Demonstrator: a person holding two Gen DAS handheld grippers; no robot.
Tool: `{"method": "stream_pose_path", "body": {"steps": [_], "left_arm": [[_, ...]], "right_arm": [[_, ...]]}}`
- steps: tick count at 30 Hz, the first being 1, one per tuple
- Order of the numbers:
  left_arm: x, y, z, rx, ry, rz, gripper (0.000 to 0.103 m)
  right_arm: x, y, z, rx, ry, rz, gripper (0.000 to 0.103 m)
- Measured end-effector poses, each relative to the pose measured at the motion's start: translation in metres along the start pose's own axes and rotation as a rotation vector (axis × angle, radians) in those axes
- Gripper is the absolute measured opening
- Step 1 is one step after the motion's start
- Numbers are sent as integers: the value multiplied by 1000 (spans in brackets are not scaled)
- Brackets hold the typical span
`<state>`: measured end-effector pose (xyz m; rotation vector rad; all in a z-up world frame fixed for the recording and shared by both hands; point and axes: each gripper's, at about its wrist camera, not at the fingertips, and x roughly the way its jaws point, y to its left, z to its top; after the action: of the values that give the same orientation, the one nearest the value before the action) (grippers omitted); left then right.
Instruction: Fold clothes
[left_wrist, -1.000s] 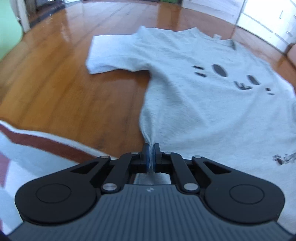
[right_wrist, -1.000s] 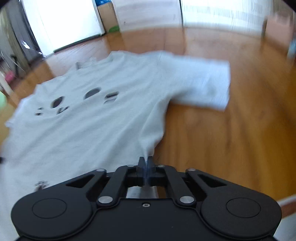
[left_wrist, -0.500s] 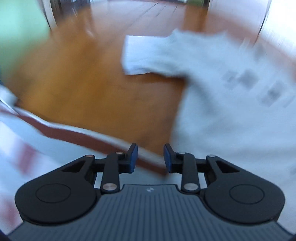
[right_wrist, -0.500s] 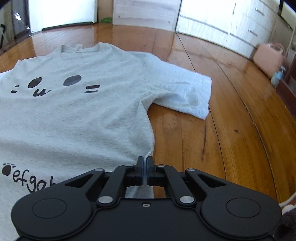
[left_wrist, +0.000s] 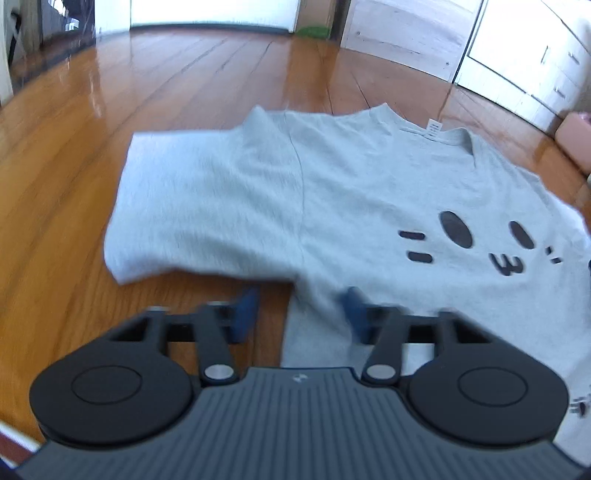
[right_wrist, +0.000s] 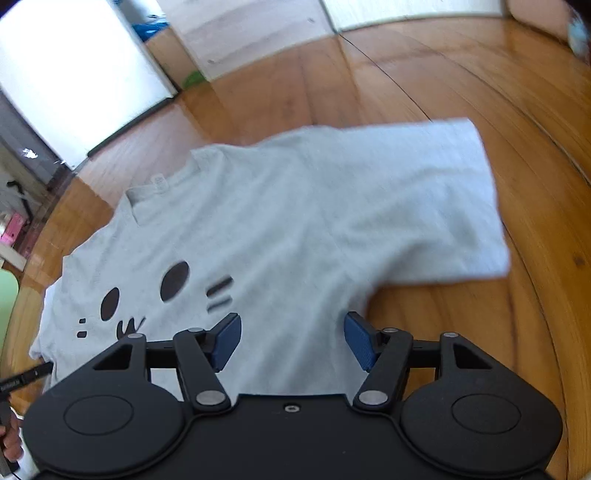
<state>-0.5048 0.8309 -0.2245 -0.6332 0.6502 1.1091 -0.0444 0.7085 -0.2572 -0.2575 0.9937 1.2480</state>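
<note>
A light grey T-shirt (left_wrist: 369, 206) with a black cartoon face print (left_wrist: 480, 243) lies flat, front up, on the wooden floor. In the left wrist view my left gripper (left_wrist: 301, 314) hovers open just short of the shirt's left armpit, below the left sleeve (left_wrist: 192, 210). In the right wrist view the same T-shirt (right_wrist: 280, 229) fills the middle, and my right gripper (right_wrist: 291, 341) stands open over its side, near the right armpit under the right sleeve (right_wrist: 424, 206). Nothing sits between either pair of blue pads.
Polished wooden floor (left_wrist: 110, 96) surrounds the shirt. White cabinets (left_wrist: 535, 59) and a bright doorway (left_wrist: 214, 11) stand at the back. A pink box (left_wrist: 574, 133) sits far right. A hand with the other tool (right_wrist: 14, 391) shows at the lower left of the right wrist view.
Both grippers have let go of the shirt's bottom hem, first the left, then the right, and opened. Both have moved up along the shirt's sides to the armpits.
</note>
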Motion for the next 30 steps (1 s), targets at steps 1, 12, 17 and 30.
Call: {"method": "stream_pose_path", "body": {"steps": [1,12,17,30], "left_arm": [[-1,0,2,-5,-11,15,4],[4,-7,0,49,-38,114,6],[7,3,5,-25,-11,65,6],[15,42,8,-337,20,-93,4]], "right_arm": [[3,6,1,-55,-15,-30,0],[-22,-45,23,23,-87,-125,9],[-20,-45,5,161,36,95,59],[7,-19,20,-51,-162,-164,4]]}}
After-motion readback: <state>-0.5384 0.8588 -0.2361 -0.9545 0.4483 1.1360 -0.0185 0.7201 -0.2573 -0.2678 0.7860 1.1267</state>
